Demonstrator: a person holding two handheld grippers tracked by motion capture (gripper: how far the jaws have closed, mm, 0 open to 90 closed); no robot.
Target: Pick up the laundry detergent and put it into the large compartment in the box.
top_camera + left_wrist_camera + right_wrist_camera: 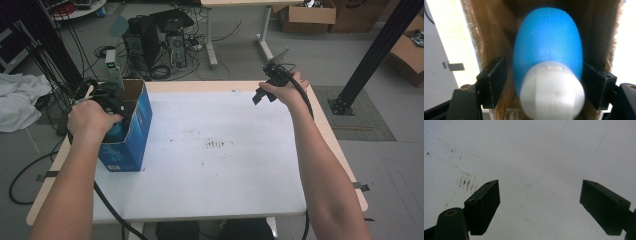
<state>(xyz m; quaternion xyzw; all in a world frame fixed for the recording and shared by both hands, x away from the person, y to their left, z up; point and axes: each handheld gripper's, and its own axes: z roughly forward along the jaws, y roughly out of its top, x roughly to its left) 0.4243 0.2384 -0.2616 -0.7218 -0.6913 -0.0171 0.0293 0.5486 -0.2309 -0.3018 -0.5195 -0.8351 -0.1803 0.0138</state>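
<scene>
Bottle (pixel 548 45) blue, cap (pixel 552 91) white; box (pixel 134 131) blue outside, brown inside; table (pixel 225 165) white, brown-speckled; tool jaws black.

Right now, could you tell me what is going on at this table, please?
A person is working with a hand-held gripper in each hand. The left hand-held gripper reaches down into the open blue cardboard box at the table's left edge, its jaws on either side of a blue bottle with a white cap; a gap shows on one side, so it looks released. The right hand-held gripper hangs open over the bare white tabletop.
</scene>
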